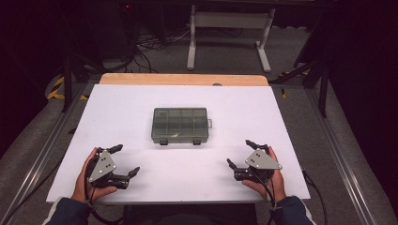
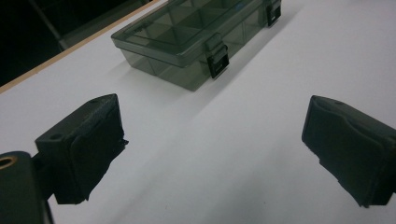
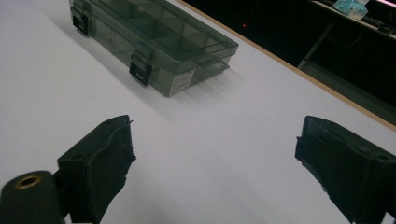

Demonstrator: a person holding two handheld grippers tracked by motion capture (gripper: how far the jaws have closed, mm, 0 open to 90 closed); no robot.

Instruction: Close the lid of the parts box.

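Note:
A smoky transparent compartment box [image 1: 180, 125] with its lid closed and two black latches on its near side lies at the middle of the white table [image 1: 141, 103]. My left gripper [image 1: 125, 160] rests near the front left, open, nothing between its jaws. My right gripper [image 1: 239, 153] rests near the front right, also open and empty. In the left gripper view the box [image 2: 187, 37] lies ahead of the open gripper [image 2: 212, 144], well apart. In the right gripper view the box [image 3: 154, 42] sits ahead and left of the open gripper [image 3: 215, 154].
The white table top has a wooden strip [image 1: 183, 79] along its far edge. Beyond it stand a white frame [image 1: 230, 33] and cables [image 1: 150, 44] on the grey floor. Metal rails [image 1: 42, 154] run along both sides of the table.

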